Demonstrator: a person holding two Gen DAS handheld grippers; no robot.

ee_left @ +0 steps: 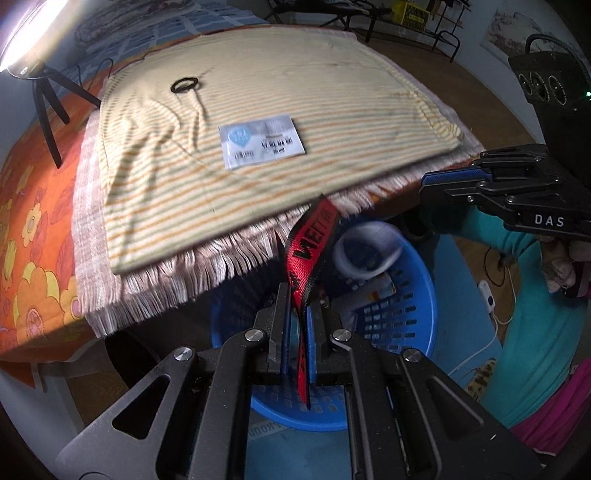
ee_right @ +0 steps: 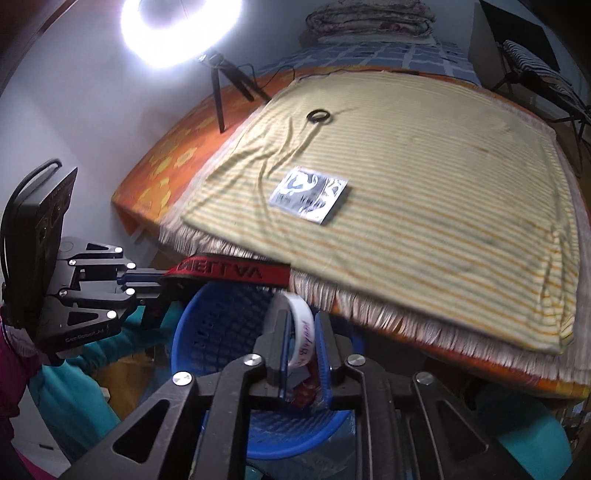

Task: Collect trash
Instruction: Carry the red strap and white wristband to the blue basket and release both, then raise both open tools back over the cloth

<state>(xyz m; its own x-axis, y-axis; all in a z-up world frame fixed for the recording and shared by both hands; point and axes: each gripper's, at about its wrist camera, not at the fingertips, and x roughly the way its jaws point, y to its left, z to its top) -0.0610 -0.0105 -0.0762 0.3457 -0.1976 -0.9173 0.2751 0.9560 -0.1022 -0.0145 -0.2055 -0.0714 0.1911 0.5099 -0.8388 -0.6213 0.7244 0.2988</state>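
Note:
My left gripper (ee_left: 299, 295) is shut on a red strap with black letters (ee_left: 310, 251) and holds it above the blue basket (ee_left: 413, 314); the strap (ee_right: 229, 272) and the left gripper (ee_right: 147, 282) also show in the right wrist view. My right gripper (ee_right: 301, 323) is shut on a white wristband (ee_right: 304, 332) above the blue basket (ee_right: 192, 332); the right gripper also shows at the right in the left wrist view (ee_left: 428, 186). A silver sachet (ee_left: 262, 142) (ee_right: 310, 194) and a black ring (ee_left: 184, 85) (ee_right: 319, 116) lie on the striped cloth.
The striped cloth (ee_left: 295, 74) lies on a fringed mat over an orange flowered table cover (ee_left: 33, 229). A ring light on a tripod (ee_right: 181, 29) stands at the table's back left. The basket holds several pieces of trash. A white cable (ee_left: 491, 306) lies on the floor.

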